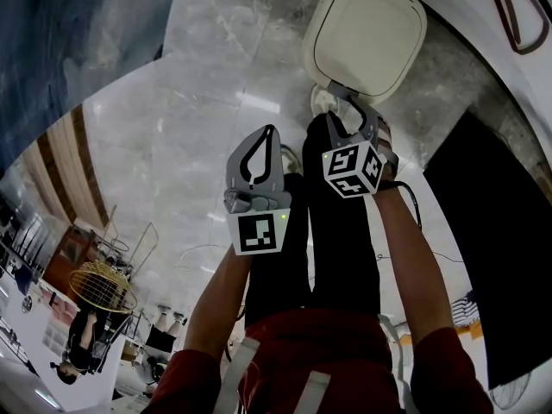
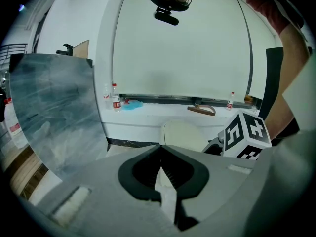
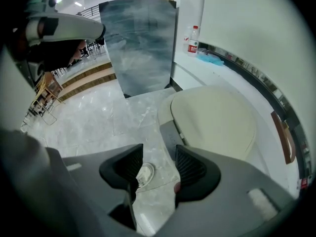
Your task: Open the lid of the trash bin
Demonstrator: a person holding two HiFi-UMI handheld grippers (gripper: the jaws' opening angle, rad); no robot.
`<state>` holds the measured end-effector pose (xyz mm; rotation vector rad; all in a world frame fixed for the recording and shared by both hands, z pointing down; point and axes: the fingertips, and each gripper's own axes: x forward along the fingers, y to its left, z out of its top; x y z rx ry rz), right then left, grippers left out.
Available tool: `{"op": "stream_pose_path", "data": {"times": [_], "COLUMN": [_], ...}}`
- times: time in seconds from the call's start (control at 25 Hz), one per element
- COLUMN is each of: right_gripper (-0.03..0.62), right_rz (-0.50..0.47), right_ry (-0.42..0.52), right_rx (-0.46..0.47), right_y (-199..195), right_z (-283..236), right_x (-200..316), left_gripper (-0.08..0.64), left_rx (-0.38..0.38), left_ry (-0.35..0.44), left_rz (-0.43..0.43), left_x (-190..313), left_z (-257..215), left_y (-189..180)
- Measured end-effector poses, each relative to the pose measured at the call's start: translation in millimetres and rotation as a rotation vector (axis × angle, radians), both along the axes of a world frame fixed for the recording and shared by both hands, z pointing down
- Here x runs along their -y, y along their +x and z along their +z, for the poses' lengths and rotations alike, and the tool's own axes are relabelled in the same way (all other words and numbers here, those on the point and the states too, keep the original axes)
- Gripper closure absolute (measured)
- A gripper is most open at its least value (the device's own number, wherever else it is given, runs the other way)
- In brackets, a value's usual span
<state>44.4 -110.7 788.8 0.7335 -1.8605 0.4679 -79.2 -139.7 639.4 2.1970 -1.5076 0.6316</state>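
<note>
The trash bin [image 1: 366,37] stands on the floor ahead of me, its cream lid [image 3: 212,120] down flat. A grey tab [image 3: 170,135] juts from the bin's near edge. My right gripper [image 1: 349,103] hangs just in front of the bin, over that tab, open, with nothing between its fingers [image 3: 190,167]. My left gripper [image 1: 269,132] is held further left and nearer me, shut and empty. The bin lid [image 2: 185,135] also shows beyond the left gripper [image 2: 160,154], next to the right gripper's marker cube [image 2: 247,135].
A tall blue-grey panel [image 1: 78,33] leans at the left of the marble floor [image 1: 207,102]. A white ledge [image 2: 163,110] with water bottles [image 2: 116,101] runs behind the bin. A black panel [image 1: 483,197] lies at the right. A small round whitish thing [image 3: 144,174] is on the floor under the right gripper.
</note>
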Motion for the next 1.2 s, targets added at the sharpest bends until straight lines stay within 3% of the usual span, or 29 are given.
{"op": "stream_pose_path", "data": {"times": [0.76,1.0,1.2], "right_gripper": [0.399,0.425,0.425], "right_rz": [0.013,0.066,0.049], "right_ry": [-0.005,-0.035,-0.018], "right_rx": [0.002,0.029,0.033], "right_y": [-2,2,-3], "right_z": [-1,-13,-32], "right_x": [0,8,7], "left_gripper": [0.554,0.554,0.554], "left_rx": [0.019,0.018,0.036], "left_ry": [0.021,0.067,0.125], "left_rz": [0.026,0.015,0.029], "left_x": [-1,13,24], "left_z": [-10,-36,-64], "left_y": [-3,-5,-10]}}
